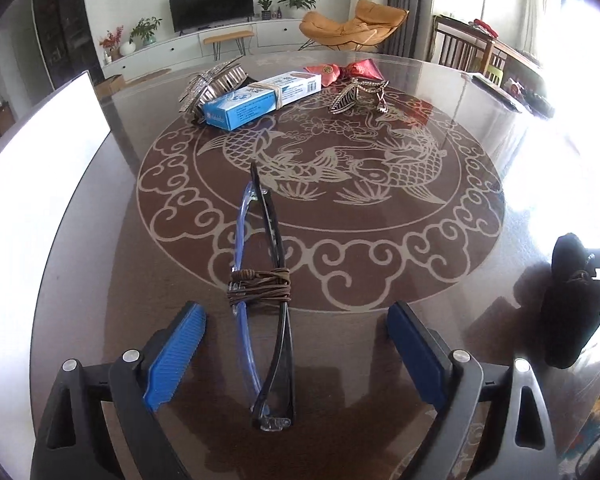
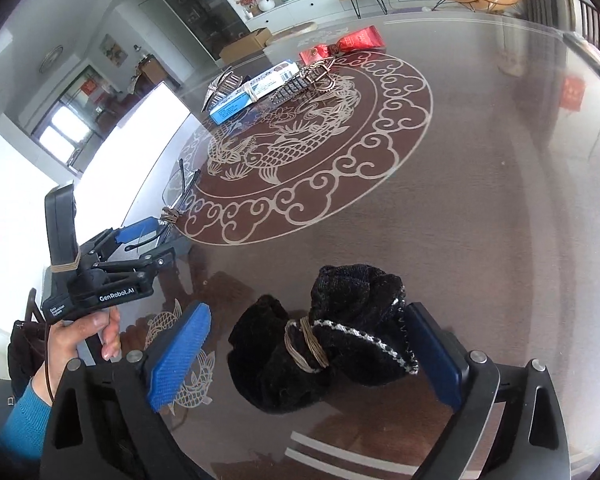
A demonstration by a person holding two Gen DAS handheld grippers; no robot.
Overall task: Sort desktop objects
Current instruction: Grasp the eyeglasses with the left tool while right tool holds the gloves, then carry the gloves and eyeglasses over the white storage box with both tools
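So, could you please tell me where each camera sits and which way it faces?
Left wrist: on the left gripper, looking down across the table at bundled glasses; its pads show.
Right wrist: on the right gripper, over a black cloth bundle; a hand shows.
Shared: glasses, cloth bundle, blue box.

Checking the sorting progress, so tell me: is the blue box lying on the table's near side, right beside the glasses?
No. The blue box lies at the table's far side by the hair clips, well beyond the cord-bound glasses.

cut off: black pouch point(image 1: 572, 300) at right edge | blown out: window glare (far table rim lost)
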